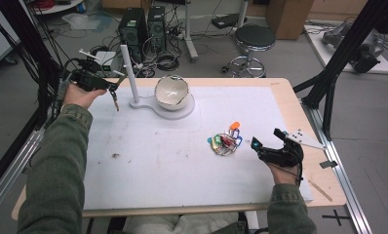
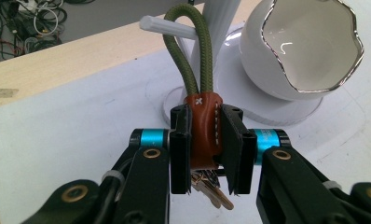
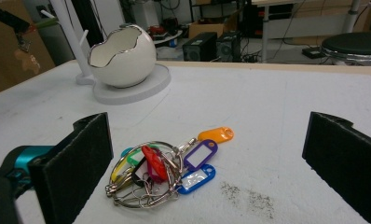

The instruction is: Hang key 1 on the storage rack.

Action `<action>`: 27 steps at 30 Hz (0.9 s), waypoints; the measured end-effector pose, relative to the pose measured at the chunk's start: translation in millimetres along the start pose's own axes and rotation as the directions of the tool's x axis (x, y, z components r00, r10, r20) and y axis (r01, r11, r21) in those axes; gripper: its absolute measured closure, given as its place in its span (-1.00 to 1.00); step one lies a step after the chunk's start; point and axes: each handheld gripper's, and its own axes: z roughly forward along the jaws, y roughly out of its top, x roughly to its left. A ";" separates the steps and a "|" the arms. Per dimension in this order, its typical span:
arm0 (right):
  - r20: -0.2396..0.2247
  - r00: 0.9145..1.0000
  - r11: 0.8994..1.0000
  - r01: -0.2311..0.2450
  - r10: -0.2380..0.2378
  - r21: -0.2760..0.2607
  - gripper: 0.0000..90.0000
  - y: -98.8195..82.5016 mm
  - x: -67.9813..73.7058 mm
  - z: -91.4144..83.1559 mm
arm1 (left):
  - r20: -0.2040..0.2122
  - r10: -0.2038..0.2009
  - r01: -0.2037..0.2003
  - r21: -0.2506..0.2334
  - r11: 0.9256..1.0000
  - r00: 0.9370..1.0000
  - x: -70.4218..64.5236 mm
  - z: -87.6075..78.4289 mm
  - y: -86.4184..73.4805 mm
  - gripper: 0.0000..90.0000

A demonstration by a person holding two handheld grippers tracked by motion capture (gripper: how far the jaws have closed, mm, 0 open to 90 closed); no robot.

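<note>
My left gripper (image 2: 207, 114) is shut on a brown leather key fob (image 2: 204, 135). An olive cord loop (image 2: 186, 46) rises from the fob and crosses a white peg (image 2: 153, 23) of the stand. I cannot tell whether the peg passes through the loop. Keys (image 2: 212, 192) hang under the jaws. In the high view the left gripper (image 1: 111, 87) is held above the table's far left, beside the white post (image 1: 128, 73). My right gripper (image 3: 210, 128) stands open, low over the table, with a bunch of coloured key tags on rings (image 3: 162, 170) lying just ahead of its jaws. That bunch (image 1: 225, 141) lies left of the right gripper (image 1: 266, 138).
A white egg-shaped bowl (image 1: 171, 91) with a jagged silver rim sits on the stand's round base (image 1: 184, 111), right of the post. A white mat (image 1: 172, 161) covers the wooden table. A stool (image 1: 253, 41) and computer towers (image 1: 133, 29) stand on the floor beyond.
</note>
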 end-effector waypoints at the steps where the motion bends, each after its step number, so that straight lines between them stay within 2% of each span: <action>1: 0.000 1.000 1.000 0.001 -0.001 0.001 -0.98 0.0 -0.1 -0.1 | 0.002 0.003 -0.003 0.001 1.000 1.000 -0.4 0.6 0.1 0.65; 4: 0.001 1.000 1.000 -0.001 0.001 0.000 -0.98 0.0 -0.2 -0.1 | -0.003 0.002 -0.002 0.008 1.000 1.000 -1.4 2.2 0.0 0.64; 10: -0.001 1.000 1.000 0.001 -0.001 -0.001 -0.98 0.1 -0.5 0.5 | -0.022 0.028 -0.027 0.018 0.999 0.999 -5.3 4.4 -0.8 0.62; 14: -0.002 1.000 1.000 -0.001 0.001 0.001 -0.98 0.2 0.2 0.4 | -0.036 0.045 -0.044 0.017 0.999 0.998 -6.9 5.2 -3.3 0.49; 17: -0.001 1.000 1.000 -0.004 0.004 0.001 -0.98 0.4 0.4 0.3 | -0.047 0.054 -0.054 0.012 0.998 0.997 -9.4 5.1 -3.3 0.25; 18: -0.003 1.000 1.000 -0.001 0.001 0.000 -0.98 0.4 0.2 0.4 | -0.059 0.060 -0.059 0.008 0.998 0.996 -10.6 4.5 -2.9 0.16; 19: -0.003 1.000 1.000 -0.001 0.001 0.000 -0.98 0.4 0.2 0.4 | -0.096 0.063 -0.063 -0.001 0.998 0.993 -13.0 4.4 -2.8 0.03; 20: -0.002 1.000 1.000 -0.003 0.003 0.001 -0.98 0.4 0.4 0.3 | -0.165 0.068 -0.069 -0.001 0.998 0.984 -16.2 4.0 -2.5 -0.18; 21: -0.002 1.000 1.000 -0.003 0.003 0.002 -0.98 0.4 0.3 0.3 | -0.218 0.065 -0.068 -0.006 0.998 0.974 -19.0 4.0 -2.2 -0.41; 22: -0.001 1.000 1.000 -0.001 0.001 0.000 -0.98 0.4 -0.1 0.4 | -0.220 0.056 -0.059 -0.009 0.998 0.974 -20.0 3.8 -1.8 -0.59; 24: -0.003 1.000 1.000 -0.001 0.001 0.000 -0.98 0.5 -0.4 0.4 | -0.227 0.041 -0.045 -0.015 0.999 0.973 -22.6 4.1 -1.0 -0.83; 26: -0.002 1.000 1.000 -0.003 0.003 0.000 -0.98 0.5 -0.2 0.1 | -0.231 0.046 -0.053 -0.024 0.998 0.972 -25.5 3.7 -0.8 -0.96; 27: -0.002 1.000 1.000 -0.002 0.002 0.000 -0.98 0.5 -0.2 -0.1 | -0.229 0.054 -0.062 -0.029 0.998 0.972 -26.6 2.8 -0.6 -0.96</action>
